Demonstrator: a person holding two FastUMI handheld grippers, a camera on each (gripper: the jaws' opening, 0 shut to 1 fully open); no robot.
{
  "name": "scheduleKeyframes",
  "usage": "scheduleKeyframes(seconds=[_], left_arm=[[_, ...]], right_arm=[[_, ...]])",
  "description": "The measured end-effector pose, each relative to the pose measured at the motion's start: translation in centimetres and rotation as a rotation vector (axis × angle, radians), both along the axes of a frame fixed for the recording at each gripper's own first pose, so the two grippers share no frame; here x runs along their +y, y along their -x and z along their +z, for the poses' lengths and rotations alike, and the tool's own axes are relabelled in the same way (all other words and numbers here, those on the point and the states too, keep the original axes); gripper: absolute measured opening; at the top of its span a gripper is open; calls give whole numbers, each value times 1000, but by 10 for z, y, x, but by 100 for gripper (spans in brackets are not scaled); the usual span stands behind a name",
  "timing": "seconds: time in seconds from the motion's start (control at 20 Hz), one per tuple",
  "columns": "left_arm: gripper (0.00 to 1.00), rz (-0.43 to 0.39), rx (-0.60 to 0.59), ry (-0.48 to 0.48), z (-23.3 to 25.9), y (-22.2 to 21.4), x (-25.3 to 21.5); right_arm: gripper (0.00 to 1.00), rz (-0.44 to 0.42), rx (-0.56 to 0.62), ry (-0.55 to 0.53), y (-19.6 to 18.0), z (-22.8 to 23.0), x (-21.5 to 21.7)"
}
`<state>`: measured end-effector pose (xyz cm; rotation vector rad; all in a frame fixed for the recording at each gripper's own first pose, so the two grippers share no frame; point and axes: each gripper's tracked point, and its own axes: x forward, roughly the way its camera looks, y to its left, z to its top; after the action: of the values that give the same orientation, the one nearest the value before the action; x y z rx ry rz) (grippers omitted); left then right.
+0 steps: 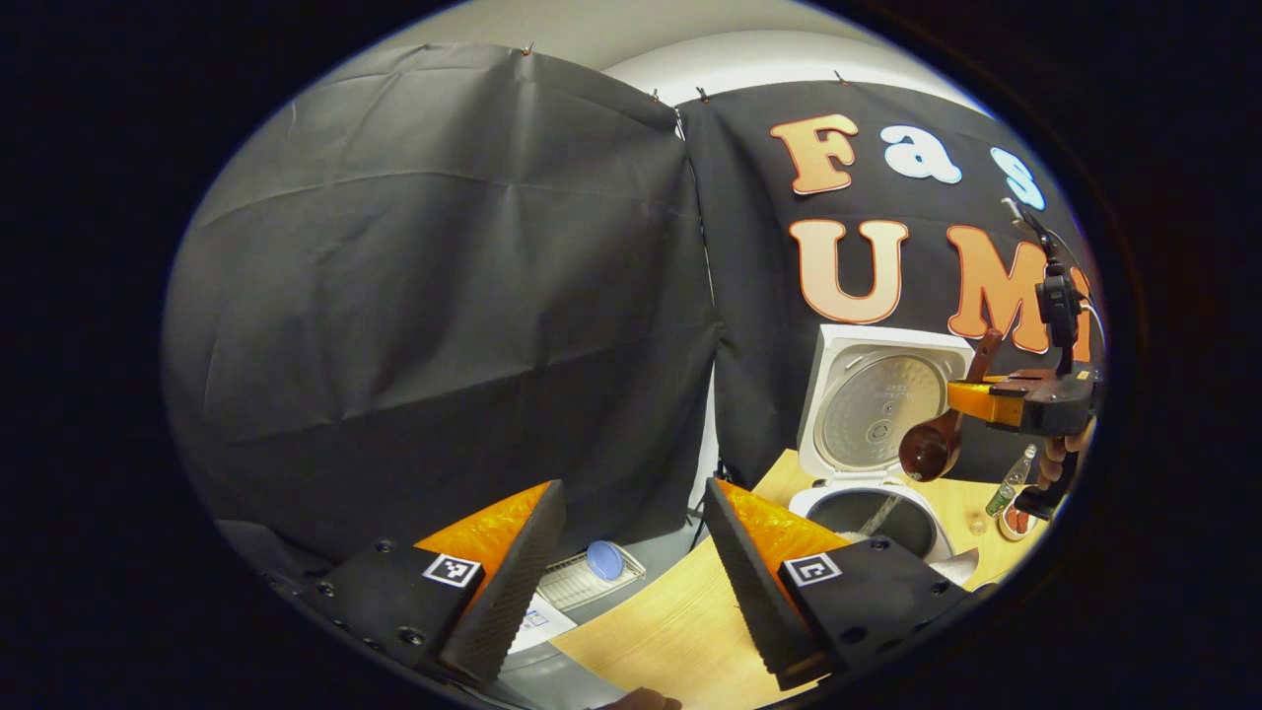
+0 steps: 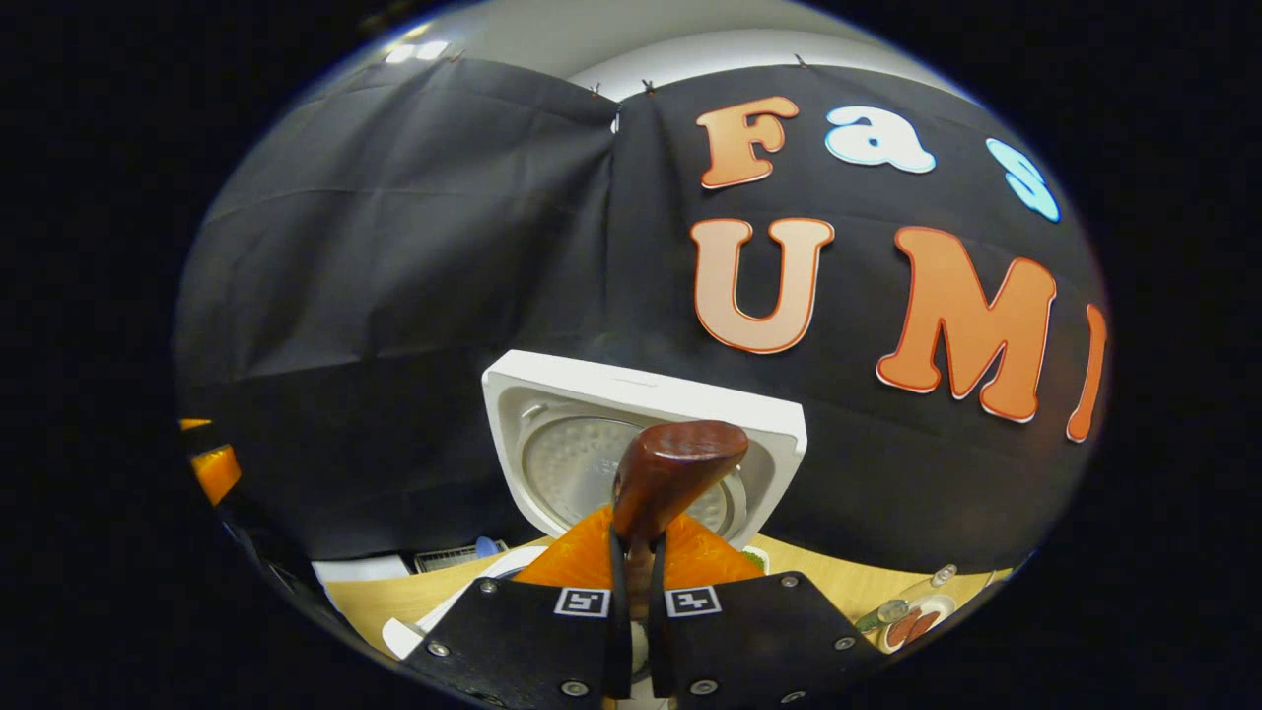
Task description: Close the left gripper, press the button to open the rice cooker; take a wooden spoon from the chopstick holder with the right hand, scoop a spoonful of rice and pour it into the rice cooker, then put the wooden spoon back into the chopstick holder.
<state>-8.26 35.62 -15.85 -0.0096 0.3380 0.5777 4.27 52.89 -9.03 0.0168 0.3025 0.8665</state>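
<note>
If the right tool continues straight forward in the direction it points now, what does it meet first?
Probably the raised white lid of the rice cooker, directly ahead beyond the dark brown wooden spoon that the right tool grips. Depth is unclear.

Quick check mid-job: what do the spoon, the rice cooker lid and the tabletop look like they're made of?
Wooden spoon: dark reddish-brown wood, glossy as if lacquered, with highlights on the bowl.
Rice cooker lid: white shell, likely smooth plastic; its round inner plate looks like dull grey metal.
Table: pale wood-grain surface with fine parallel lines; solid wood or laminate, I can't tell.
</note>
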Motion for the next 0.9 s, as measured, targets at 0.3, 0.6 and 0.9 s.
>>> scheduleKeyframes(seconds=[0.3,0.6,0.9], left_arm=[[96,-34,11,-6,3,-6,-19],[96,-82,2,-13,9,-16,-56],[95,-146,-8,-18,18,-30,-107]], right_arm=[[6,41,-146,15,14,32,-19],[7,-4,41,-80,15,26,-76],[6,-154,165,-68,7,-15,-185]])
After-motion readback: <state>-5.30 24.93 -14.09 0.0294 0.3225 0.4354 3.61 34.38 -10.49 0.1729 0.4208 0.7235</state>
